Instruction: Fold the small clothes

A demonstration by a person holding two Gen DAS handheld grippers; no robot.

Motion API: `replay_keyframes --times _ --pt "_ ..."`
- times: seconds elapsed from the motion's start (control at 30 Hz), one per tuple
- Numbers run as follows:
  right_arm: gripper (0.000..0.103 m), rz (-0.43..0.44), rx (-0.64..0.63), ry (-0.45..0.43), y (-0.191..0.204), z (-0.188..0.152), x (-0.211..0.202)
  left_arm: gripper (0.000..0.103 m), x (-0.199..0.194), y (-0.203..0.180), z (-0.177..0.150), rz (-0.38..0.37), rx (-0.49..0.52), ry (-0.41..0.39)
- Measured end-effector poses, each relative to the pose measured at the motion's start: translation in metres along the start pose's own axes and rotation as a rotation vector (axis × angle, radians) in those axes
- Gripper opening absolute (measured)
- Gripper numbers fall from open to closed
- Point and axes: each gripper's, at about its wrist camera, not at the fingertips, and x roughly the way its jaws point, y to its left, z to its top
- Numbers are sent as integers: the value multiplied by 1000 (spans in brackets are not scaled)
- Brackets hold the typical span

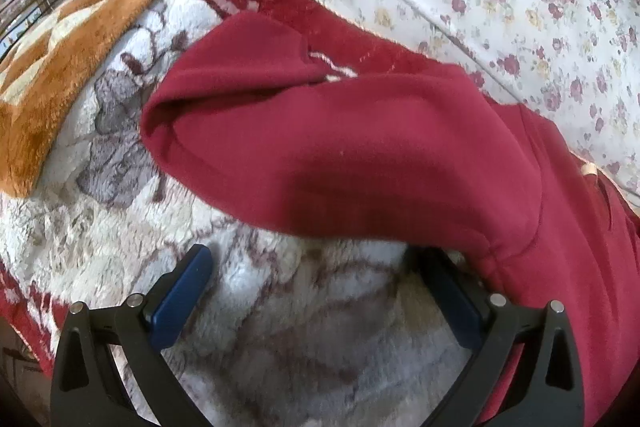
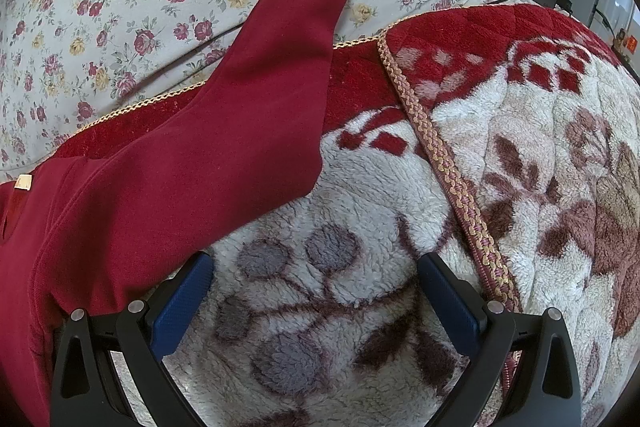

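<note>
Dark red fleece garment (image 1: 360, 147), soft and long-sleeved, lies spread on a plush blanket with a white, grey and maroon flower pattern (image 1: 280, 327) that covers a bed. In the left wrist view one sleeve of it stretches from the right side toward the upper left, its cuff end lying on the fleecy white part of the blanket. The left tongs (image 1: 316, 259) stand spread wide, nothing between the blue pads (image 1: 180, 299); the far pad tip sits just at the sleeve's lower edge, partly shaded by the cloth, and whether it touches cannot be told.

In the right wrist view the garment's other sleeve (image 2: 256, 99) runs up and away to a straight cuff that lies on a pale bedsheet printed with small red and yellow roses (image 2: 120, 7). A small cream label (image 2: 23, 183) shows near the neck at the left edge. The right tongs (image 2: 316, 263) are likewise spread apart and empty, their left blue pad (image 2: 184, 299) just beside the sleeve's lower edge. A braided gold and pink trim (image 2: 440, 155) crosses the blanket to the right.

An orange and cream plush blanket (image 1: 72, 59) lies at the left wrist view's upper left.
</note>
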Motion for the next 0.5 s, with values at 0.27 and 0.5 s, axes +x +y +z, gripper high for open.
replay_keyframes --times 0.27,0.5 --pt "103 0 0 0 0 0 0 103 -22 5 -8 -22 -3 26" --pt "103 -21 -9 1 4 1 -6 103 -67 -9 -13 0 103 -114"
